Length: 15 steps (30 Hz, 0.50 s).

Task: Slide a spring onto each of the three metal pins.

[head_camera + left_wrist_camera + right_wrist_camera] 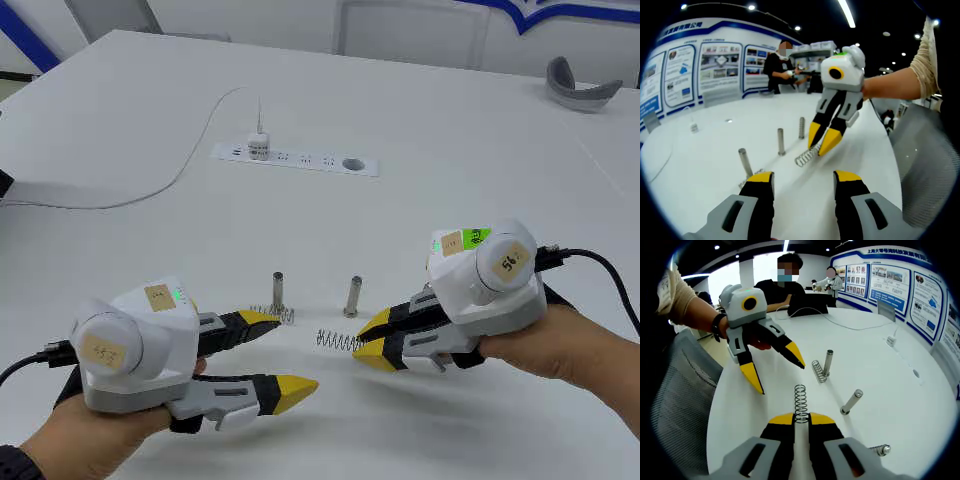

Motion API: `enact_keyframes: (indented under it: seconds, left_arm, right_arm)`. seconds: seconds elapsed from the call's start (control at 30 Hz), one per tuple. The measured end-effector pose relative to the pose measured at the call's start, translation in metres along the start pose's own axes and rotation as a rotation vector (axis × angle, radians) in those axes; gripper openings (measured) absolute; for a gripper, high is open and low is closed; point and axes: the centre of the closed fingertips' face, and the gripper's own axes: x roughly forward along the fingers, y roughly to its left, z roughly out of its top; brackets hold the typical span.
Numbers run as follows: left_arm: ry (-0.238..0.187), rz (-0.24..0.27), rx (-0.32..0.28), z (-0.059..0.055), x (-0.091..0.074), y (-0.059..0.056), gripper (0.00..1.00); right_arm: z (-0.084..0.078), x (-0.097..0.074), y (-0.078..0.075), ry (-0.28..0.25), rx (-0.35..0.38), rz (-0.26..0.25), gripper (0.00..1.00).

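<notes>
On the table [450, 150]: left pin [278, 288], middle pin [352, 296] and third pin [881, 450] are stood upright in a row.
Springs: a loose spring [272, 314] is laid at the left pin's base; coils appear to be wound round the third pin; the middle pin is bare.
Right gripper [368, 340]: clenched on one end of the held spring [338, 340], which is stretched out between the two grippers, before the row.
Left gripper [278, 352]: jaws are spread and nothing is grasped; it is held near the loose spring.

The right tongs [796, 419] hide one end of the held spring [800, 400], and the left tongs [802, 175] half cover a loose spring [744, 183].
</notes>
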Motion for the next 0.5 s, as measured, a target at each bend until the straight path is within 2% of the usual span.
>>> enact_keyframes:
  seconds: [0.5]
  left_arm:
    - [-0.007,-0.051,0.078,0.005,0.006,-0.012,0.31]
  right_arm:
    - [0.008,0.001,0.020,0.045,-0.076,0.090,0.11]
